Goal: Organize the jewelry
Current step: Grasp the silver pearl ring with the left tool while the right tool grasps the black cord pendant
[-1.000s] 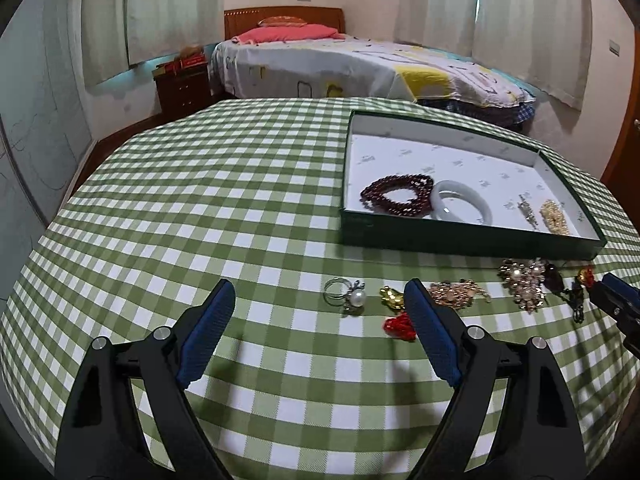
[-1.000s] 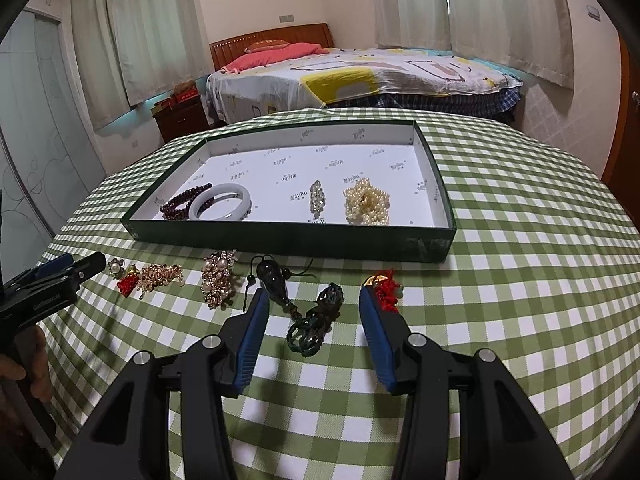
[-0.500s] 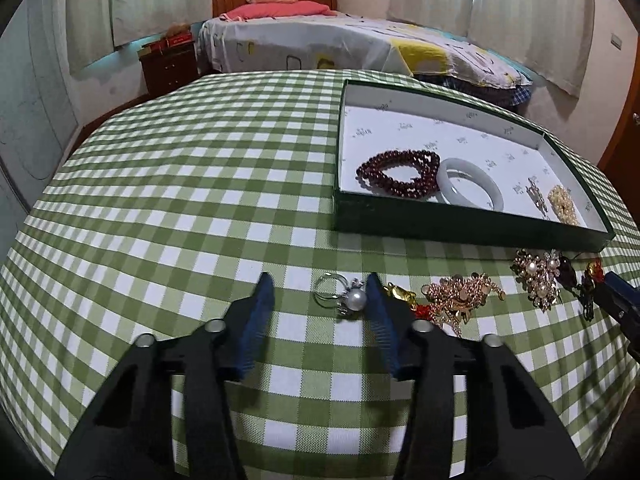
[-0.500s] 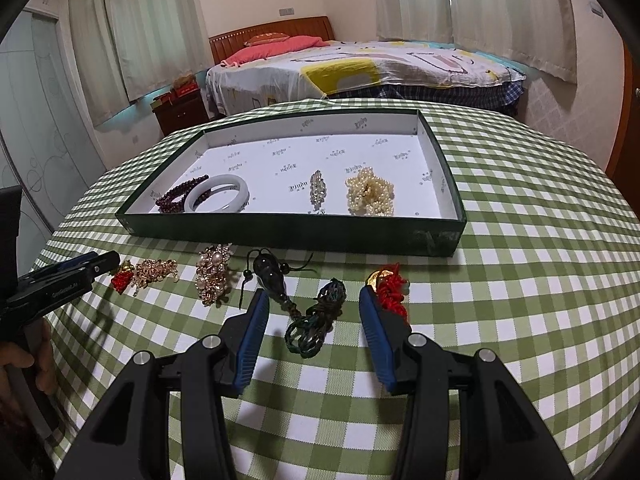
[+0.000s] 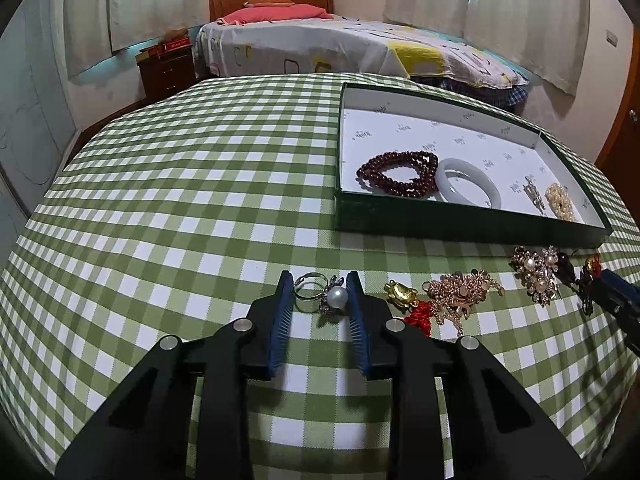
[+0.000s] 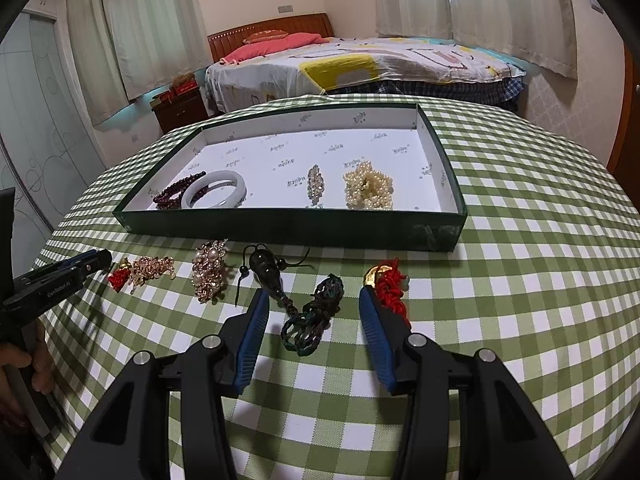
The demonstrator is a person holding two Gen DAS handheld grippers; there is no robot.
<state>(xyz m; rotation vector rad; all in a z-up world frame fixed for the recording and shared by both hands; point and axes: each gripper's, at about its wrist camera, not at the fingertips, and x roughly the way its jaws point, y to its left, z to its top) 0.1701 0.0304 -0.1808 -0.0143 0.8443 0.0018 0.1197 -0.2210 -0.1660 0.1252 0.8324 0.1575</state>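
Legibly, the only writing that reads is "GenRobot.AI" on the side of the left tool (image 6: 66, 276) in the right wrist view; the small grey marks printed across the white floor of the green tray (image 6: 288, 228) are too small to read.

On the green-checked counter (image 5: 180, 208), the left tool (image 5: 320, 308) has its blue pads narrowed to either side of a pearl ring (image 5: 326, 298), pads just beside it; whether they touch it cannot be told; the ring lies with its silver band toward the left pad and the pearl toward the right. Just right of it lie a gold charm with red knot (image 5: 408, 300), then a rose-gold cluster (image 5: 464, 292), then a pearl brooch (image 5: 536, 274).

The right tool (image 6: 310, 312) stands wide open and grips nothing; a dark green cord bundle (image 6: 314, 314) lies between its pads with its long axis running away from the camera, tilted a little right; a black pendant (image 6: 266, 274) on a cord sits near the left pad, and a red tassel charm (image 6: 390, 286) is partly hidden behind the right pad.

Inside the tray, along the near wall, are a dark red bead bracelet (image 5: 400, 172), a white bangle (image 5: 468, 186) overlapping it, a small crystal brooch (image 6: 316, 182) with its long axis pointing away, and a pearl cluster (image 6: 368, 186); the person's left hand (image 6: 20, 376) is cut off at the frame edge.
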